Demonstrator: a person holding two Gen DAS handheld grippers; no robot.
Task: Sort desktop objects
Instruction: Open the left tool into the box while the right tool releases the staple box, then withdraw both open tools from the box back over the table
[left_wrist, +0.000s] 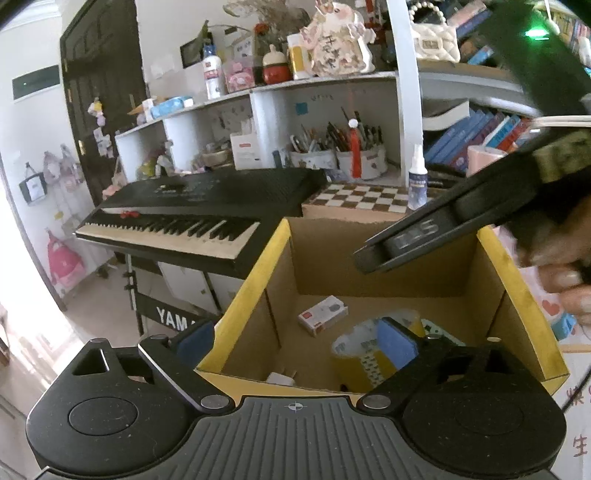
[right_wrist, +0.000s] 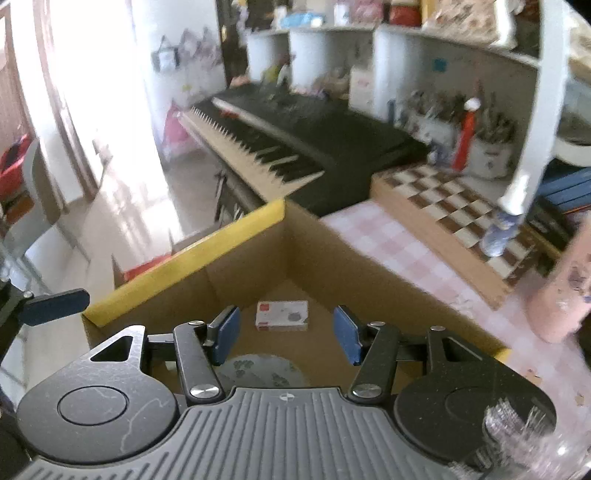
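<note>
Both tongs gaped wide, empty, over cardboard box (right_wrist: 369, 266) at frame centre: right tongs (right_wrist: 290, 334), left tongs (left_wrist: 297, 341). Small carton (right_wrist: 282, 314) lay on box floor; probably light, stiff, best pinched across narrow sides

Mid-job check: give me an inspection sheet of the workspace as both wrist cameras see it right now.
Surface: pink checked tablecloth under the cardboard box.
Job's things: small white and red carton flat on the box floor; tape roll beside it.
Clutter: chessboard, spray bottle, pink cup.
Grippers: left gripper open wide, one finger outside the box wall, one inside near the tape roll; right gripper open, empty, above the box.
Cables: one dark cable at the right edge of the left view.
Surroundings: keyboard on a stand, white shelves with pen pots and books.
</note>
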